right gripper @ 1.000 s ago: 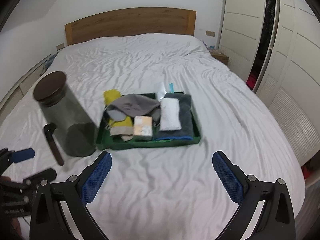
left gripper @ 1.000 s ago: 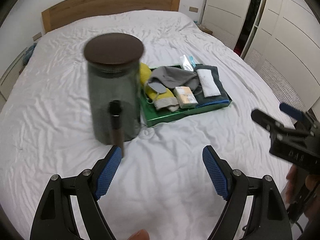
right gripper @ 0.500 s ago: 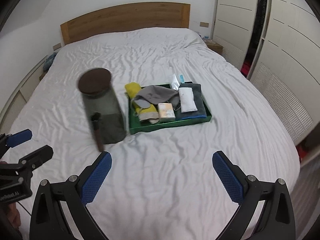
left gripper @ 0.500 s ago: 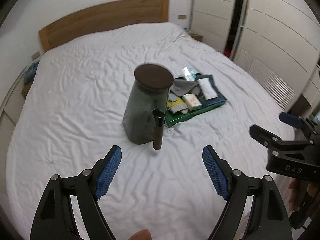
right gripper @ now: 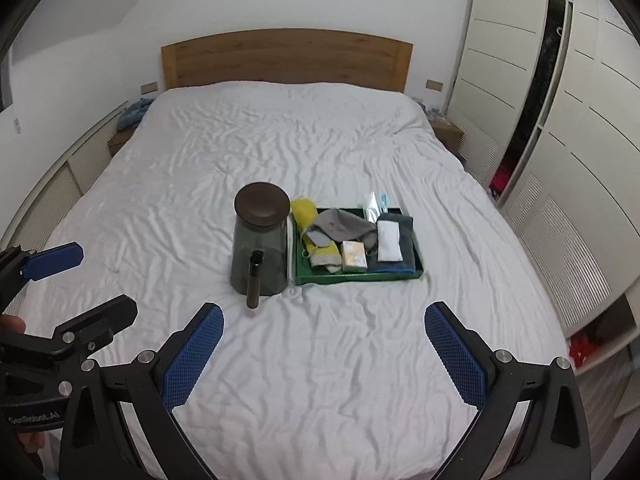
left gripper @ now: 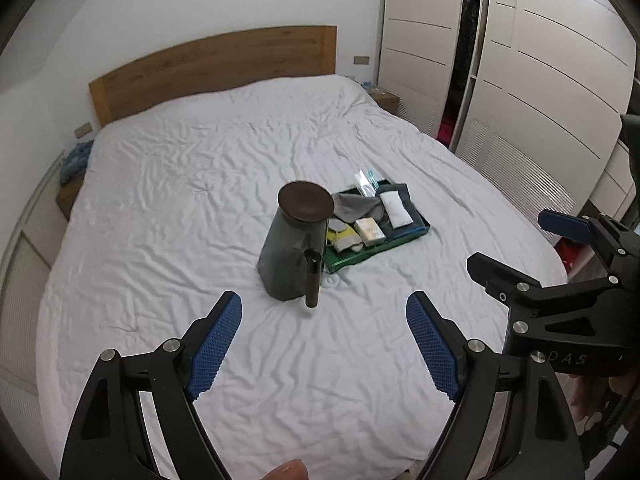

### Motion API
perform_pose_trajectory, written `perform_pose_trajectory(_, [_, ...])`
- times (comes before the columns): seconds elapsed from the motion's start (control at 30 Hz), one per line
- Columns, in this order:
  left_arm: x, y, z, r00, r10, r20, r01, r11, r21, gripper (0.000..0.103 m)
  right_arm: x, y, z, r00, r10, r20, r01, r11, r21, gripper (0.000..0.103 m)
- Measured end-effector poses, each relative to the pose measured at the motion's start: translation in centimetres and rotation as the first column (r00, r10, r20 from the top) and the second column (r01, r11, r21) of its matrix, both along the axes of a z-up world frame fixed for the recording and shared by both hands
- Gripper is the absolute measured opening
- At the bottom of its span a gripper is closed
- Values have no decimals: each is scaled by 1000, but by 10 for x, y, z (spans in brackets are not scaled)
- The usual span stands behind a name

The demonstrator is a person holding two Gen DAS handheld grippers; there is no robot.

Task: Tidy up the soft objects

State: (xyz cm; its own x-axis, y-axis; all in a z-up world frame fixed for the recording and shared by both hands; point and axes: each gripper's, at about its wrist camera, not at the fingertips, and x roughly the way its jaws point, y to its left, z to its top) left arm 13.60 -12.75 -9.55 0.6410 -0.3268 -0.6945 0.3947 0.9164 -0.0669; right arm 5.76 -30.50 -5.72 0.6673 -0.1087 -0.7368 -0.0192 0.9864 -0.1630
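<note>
- Two grippers, left gripper (left gripper: 324, 344) and right gripper (right gripper: 324, 354), jaws spread wide, nothing between the blue pads.
- Beyond both, well clear of the fingertips: dark lidded jar (right gripper: 260, 246) upright on the white bed (right gripper: 320, 360).
- Just right of the jar: green tray (right gripper: 356, 278) holding folded cloths (right gripper: 344, 228).
</note>
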Motion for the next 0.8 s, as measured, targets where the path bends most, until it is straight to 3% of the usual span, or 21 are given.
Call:
perform_pose_trajectory(0.43, [-15, -6, 20, 995, 97, 7, -97, 995, -22, 80, -20, -36, 21, 998, 46, 34, -47, 999, 27, 103])
perform_pose_trajectory(0.8, [-3, -8, 24, 992, 129, 4, -129, 991, -37, 80, -5, -43, 18, 999, 47, 5, -47, 997, 63, 103])
